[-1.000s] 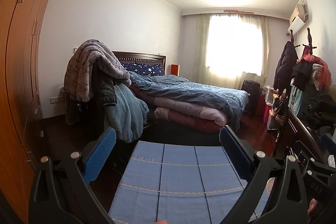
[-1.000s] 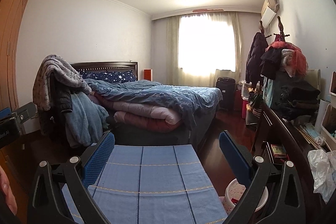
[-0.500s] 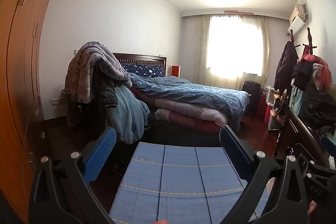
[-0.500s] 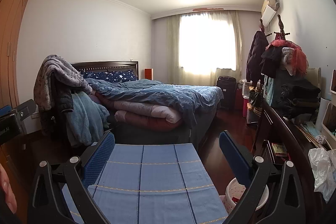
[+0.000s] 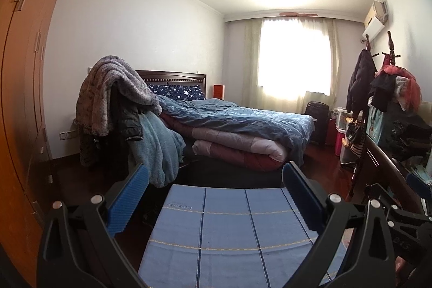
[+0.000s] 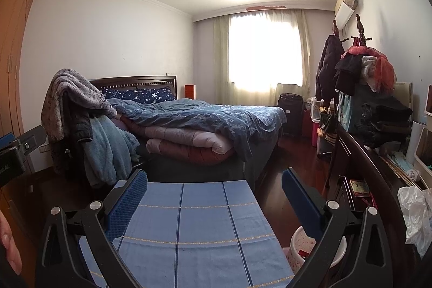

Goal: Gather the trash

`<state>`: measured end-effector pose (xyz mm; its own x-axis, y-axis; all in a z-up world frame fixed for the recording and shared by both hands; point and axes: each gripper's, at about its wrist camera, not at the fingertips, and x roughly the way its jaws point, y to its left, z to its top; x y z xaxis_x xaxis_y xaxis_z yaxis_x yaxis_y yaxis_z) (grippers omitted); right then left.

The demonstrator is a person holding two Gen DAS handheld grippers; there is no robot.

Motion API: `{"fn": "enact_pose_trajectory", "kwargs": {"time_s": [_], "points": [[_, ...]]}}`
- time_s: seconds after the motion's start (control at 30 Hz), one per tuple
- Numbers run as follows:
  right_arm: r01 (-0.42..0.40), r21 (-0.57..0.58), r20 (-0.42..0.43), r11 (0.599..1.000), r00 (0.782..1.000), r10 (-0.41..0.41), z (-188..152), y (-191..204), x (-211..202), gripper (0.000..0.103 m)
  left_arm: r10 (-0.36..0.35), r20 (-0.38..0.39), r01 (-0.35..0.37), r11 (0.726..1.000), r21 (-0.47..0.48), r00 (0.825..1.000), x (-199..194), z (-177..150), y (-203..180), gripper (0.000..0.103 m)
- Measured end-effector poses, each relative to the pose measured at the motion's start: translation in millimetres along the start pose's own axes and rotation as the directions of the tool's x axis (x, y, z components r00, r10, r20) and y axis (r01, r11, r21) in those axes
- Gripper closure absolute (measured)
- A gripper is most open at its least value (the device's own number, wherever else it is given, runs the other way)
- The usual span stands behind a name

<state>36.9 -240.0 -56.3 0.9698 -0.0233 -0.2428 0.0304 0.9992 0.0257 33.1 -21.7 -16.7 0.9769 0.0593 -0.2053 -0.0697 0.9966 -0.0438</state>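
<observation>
Both grippers hover over a surface covered by a blue striped cloth [image 5: 229,234] [image 6: 189,228]. My left gripper [image 5: 214,180] is open, nothing between its blue pads. My right gripper [image 6: 214,185] is open too and holds nothing. A small pink-white bin [image 6: 302,247] stands on the floor low at the right in the right wrist view, partly behind the right finger, something red inside. A crumpled clear plastic bag [image 6: 413,215] lies on the dark desk at the far right. The left gripper's body [image 6: 16,153] shows at the left edge of the right wrist view.
A bed [image 5: 243,126] [image 6: 202,123] piled with quilts fills the middle, clothes draped over its near corner [image 5: 116,99]. A wooden wardrobe [image 5: 19,99] lines the left. A dark desk [image 6: 372,174] and a loaded coat rack [image 6: 359,64] line the right; dark floor [image 6: 297,158] runs between.
Both views have drifted slightly; the scene sits a little lower in frame. Both grippers stay open and empty.
</observation>
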Motion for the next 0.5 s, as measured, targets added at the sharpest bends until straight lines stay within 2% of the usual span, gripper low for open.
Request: {"fn": "enact_pose_trajectory", "kwargs": {"time_s": [0.23,0.5], "points": [[0.005,0.003,-0.017,1.0,1.0,-0.005,-2,-2,8,0.004,-0.027,0.023,0.026,0.999,0.024,0.999,1,0,-8,0.003],[0.001,0.001,-0.114,1.0,0.993,-0.001,-14,-2,34,0.004,0.003,-0.056,-0.003,1.0,0.003,0.998,24,-10,0,0.003]]}}
